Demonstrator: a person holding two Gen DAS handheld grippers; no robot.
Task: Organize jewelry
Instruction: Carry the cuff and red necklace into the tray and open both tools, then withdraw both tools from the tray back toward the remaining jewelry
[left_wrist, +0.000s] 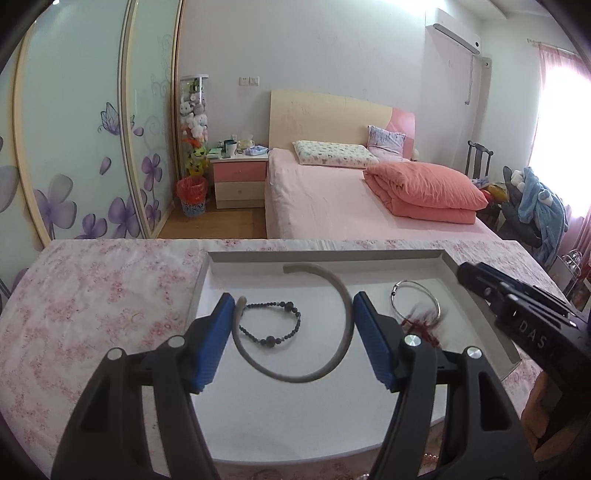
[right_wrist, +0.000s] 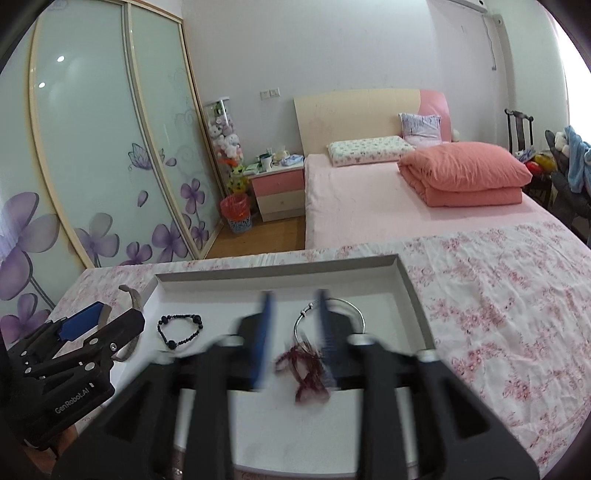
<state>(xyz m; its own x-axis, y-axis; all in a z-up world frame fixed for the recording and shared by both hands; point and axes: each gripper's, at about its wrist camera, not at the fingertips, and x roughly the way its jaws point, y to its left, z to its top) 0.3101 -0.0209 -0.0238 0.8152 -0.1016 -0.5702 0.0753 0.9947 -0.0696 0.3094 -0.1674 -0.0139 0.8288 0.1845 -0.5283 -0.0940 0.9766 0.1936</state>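
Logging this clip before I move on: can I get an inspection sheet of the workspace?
Surface: floral pink tablecloth.
Job's things: white tray holds a grey hairband, black beaded bracelet, silver bangle and dark red tassel.
Clutter: pale beads at the near edge, barely in view.
Grippers: left gripper open around the hairband; right gripper open, blurred, tassel between its jaws.
Cables: nothing seen.
Surroundings: bed, wardrobe.

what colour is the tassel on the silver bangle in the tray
Dark red. The tassel shows best in the right wrist view, lying on the tray below the silver bangle.
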